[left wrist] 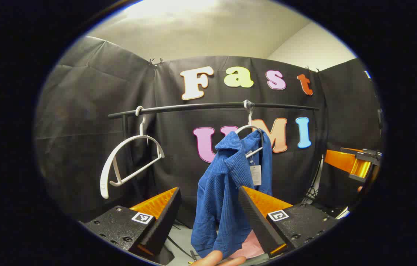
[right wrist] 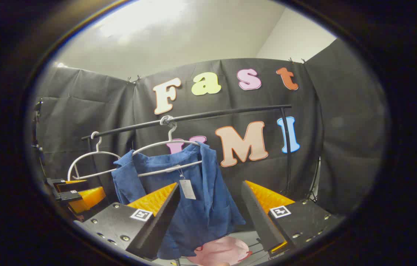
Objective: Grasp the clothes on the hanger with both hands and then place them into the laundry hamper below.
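Both tools are up in front of the rack. The blue corduroy jacket (left wrist: 226,192) hangs on a white hanger (left wrist: 249,130) hooked over the black rail (left wrist: 212,106), and it sits lopsided: one shoulder is on the hanger, the rest slumps down in a long fold, with a paper tag (left wrist: 255,174) dangling at the collar. In the left gripper view, the left gripper (left wrist: 208,207) has its jaws spread wide, the jacket's hanging fold showing in the gap between the fingers, nothing pinched. A fingertip of the person's hand (left wrist: 217,258) peeks in at the bottom edge. Further along the rail a second white hanger (left wrist: 127,162) hangs bare and tilted. At the far right edge, the other gripper (left wrist: 356,164) juts in.

Over to the right gripper view: the right gripper (right wrist: 210,207) is also wide apart, the jacket (right wrist: 197,207) draped between and beyond its fingers, not clamped. Its hanger (right wrist: 167,147) and the bare one (right wrist: 90,159) ride the same rail (right wrist: 193,117). Below the jacket's hem a pink hamper (right wrist: 223,251) shows, its rim just visible. At the left edge sits the left tool (right wrist: 79,194), open or closed I cannot tell from there.
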Tool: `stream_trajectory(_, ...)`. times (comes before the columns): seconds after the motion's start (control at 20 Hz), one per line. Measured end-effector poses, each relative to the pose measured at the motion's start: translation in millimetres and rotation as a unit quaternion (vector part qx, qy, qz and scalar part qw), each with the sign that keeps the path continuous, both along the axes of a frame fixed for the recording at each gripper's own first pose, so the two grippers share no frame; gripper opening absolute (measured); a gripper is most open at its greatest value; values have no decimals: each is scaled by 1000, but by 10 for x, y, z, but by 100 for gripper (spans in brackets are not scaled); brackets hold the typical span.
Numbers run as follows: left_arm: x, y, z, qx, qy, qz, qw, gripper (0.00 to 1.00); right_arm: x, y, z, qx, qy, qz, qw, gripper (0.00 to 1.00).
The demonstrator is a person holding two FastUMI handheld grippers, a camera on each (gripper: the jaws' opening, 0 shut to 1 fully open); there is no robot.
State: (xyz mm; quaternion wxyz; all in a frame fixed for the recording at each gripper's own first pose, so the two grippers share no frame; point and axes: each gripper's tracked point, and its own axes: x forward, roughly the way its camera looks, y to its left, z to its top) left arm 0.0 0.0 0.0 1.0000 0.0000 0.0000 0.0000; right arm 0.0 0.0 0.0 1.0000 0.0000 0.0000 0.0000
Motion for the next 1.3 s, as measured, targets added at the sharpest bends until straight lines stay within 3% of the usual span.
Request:
stream_trajectory(0.4,83,-155,-4,-6,7,8,1000,100,264,-342,-1,-69,-4,-2,998,100)
stream_trajectory(0.6,146,-249,4,2,6,17,1000,97,361,-249,7,-60,-10,18,998,100)
stream_trajectory(0.9,256,-413,-79,6,17,26,999,100,511,-134,-263,-40,34,47,997,100)
stream_trajectory(1.0,294,-428,-69,9,14,34,999,96,591,-148,-310,-30,47,46,997,100)
stream_trajectory(1.05,317,-439,-54,9,11,37,999,100,644,-148,-304,-31,48,49,997,100)
stream_trajectory(1.25,419,-363,-20,8,8,62,998,97,891,-196,-331,-51,49,57,996,95)
stream_trajectory(1.3,457,-347,-9,7,8,69,998,97,967,-195,-342,-54,49,60,996,100)
